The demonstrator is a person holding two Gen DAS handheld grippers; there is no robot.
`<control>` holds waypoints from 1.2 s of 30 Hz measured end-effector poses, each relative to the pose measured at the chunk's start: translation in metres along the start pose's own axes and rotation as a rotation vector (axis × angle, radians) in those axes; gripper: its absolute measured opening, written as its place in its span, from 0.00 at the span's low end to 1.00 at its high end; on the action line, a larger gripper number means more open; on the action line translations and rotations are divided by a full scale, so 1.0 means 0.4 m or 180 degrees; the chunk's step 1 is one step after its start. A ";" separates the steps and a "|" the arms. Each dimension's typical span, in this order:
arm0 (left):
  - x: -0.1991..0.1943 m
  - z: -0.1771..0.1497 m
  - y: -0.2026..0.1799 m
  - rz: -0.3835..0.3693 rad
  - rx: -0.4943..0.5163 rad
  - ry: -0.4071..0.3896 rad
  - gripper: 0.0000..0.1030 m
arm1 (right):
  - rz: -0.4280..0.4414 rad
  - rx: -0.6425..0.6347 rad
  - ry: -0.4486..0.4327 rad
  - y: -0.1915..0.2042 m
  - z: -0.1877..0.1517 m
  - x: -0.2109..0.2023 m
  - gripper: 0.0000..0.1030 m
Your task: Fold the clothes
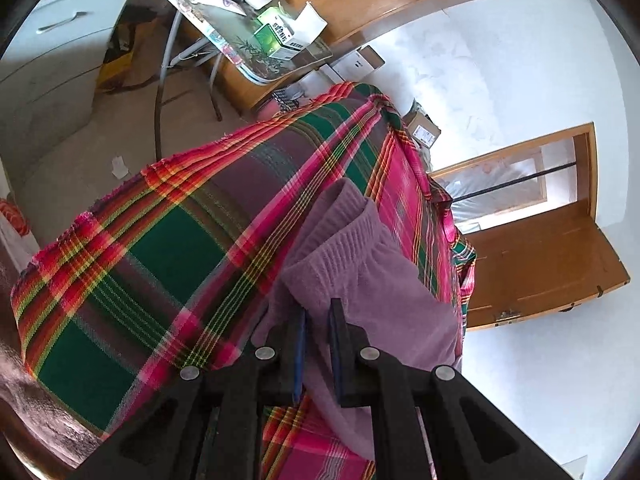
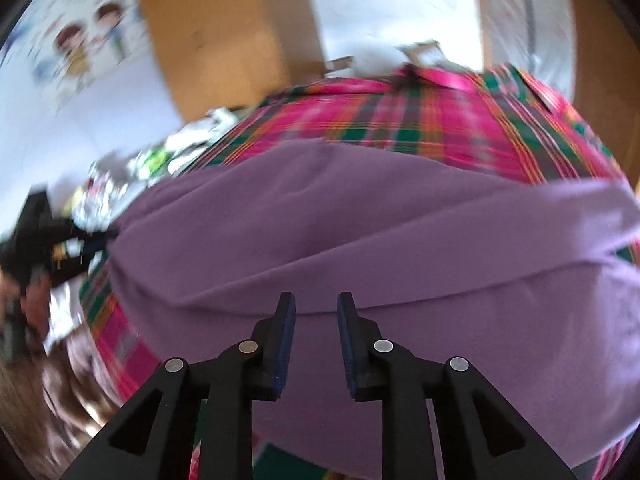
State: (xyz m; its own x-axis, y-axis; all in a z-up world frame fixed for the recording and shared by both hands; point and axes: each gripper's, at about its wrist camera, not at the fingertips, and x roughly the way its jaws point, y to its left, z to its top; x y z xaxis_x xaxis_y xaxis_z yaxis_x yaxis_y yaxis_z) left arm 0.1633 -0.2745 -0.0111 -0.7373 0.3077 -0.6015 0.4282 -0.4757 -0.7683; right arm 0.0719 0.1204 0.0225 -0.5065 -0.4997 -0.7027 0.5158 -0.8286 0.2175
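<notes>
**Purple garment on the plaid cloth**

The plaid cloth [image 1: 160, 240] covers the surface I work on; its far edge drops away toward bare floor [image 1: 80, 136] and a cluttered folding table [image 1: 248, 40]. To the right, a white wall and an open door [image 1: 540, 256] leave room.

My right view is smeared by blur, so its left side is hard to read.

My left hand-held gripper [image 1: 318, 312] is clamped on a fold of the purple garment [image 1: 360, 264], fabric pinched between the pads. My right hand-held gripper [image 2: 316, 304] hangs open just above the garment's spread body, nothing between its fingers.
</notes>
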 end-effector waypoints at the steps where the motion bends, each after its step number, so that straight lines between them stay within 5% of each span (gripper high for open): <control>1: 0.001 0.000 0.003 -0.0005 -0.0018 0.0006 0.11 | 0.0000 0.0108 -0.0019 -0.017 0.007 -0.002 0.23; 14: -0.011 -0.010 0.021 -0.0039 -0.0122 0.0025 0.11 | -0.0006 0.0500 -0.0109 -0.067 0.012 -0.015 0.27; 20: -0.036 -0.022 0.001 0.0158 -0.0026 -0.0058 0.13 | -0.0058 0.0601 -0.0247 -0.101 0.001 -0.048 0.27; 25: -0.068 -0.047 -0.041 0.0373 0.0279 -0.0274 0.16 | -0.0220 0.0788 -0.0318 -0.168 -0.006 -0.078 0.27; 31: -0.079 -0.087 -0.149 0.0300 0.0858 -0.0487 0.17 | -0.0470 0.1010 -0.0433 -0.269 -0.008 -0.130 0.27; 36: 0.014 -0.135 -0.248 0.0056 0.1359 -0.0074 0.18 | -0.0664 0.0986 -0.0440 -0.310 0.017 -0.132 0.27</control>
State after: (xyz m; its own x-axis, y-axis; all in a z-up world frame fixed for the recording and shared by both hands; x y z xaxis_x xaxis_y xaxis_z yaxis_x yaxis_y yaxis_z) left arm 0.1450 -0.1811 0.0501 -0.7454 0.2803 -0.6049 0.1896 -0.7807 -0.5954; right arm 0.0298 0.2478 0.0372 -0.6775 -0.3243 -0.6601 0.1698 -0.9423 0.2886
